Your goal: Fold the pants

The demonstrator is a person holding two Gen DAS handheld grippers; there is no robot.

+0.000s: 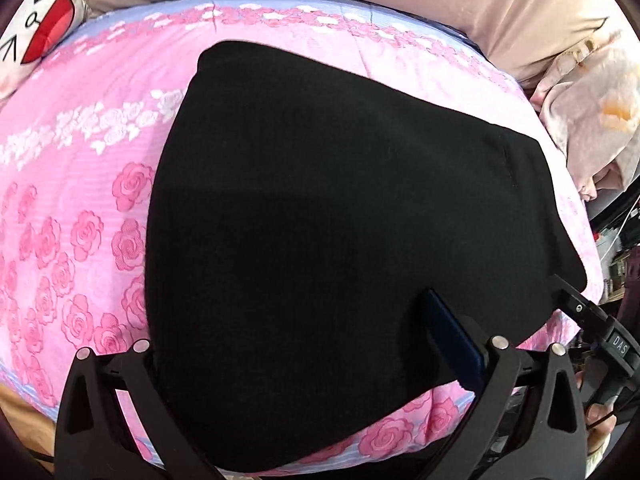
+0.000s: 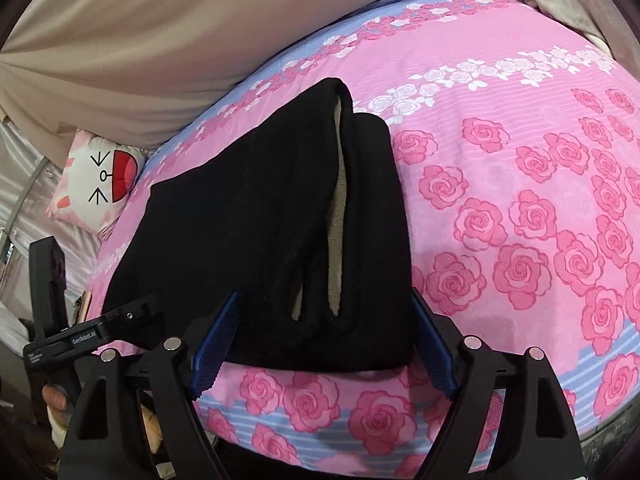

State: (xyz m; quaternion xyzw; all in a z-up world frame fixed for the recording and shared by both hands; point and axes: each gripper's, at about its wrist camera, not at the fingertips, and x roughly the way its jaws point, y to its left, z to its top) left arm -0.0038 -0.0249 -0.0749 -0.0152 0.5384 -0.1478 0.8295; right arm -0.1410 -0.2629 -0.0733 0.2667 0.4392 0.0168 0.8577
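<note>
Black pants [image 2: 256, 232], folded on the rose-print bedspread [image 2: 520, 208]; right gripper [image 2: 324, 340] is spread wide astride the near edge, gripping nothing; left gripper [image 1: 316, 344] likewise open over the cloth.

Black hand-held gripper [image 2: 324, 340], blue pads [image 2: 216, 340], silver pivot screws.

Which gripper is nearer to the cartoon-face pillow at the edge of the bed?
Left. The left gripper sits on the pillow side of the pants. The right gripper, fingers apart around the pants' near end, is farther from the pillow.
</note>
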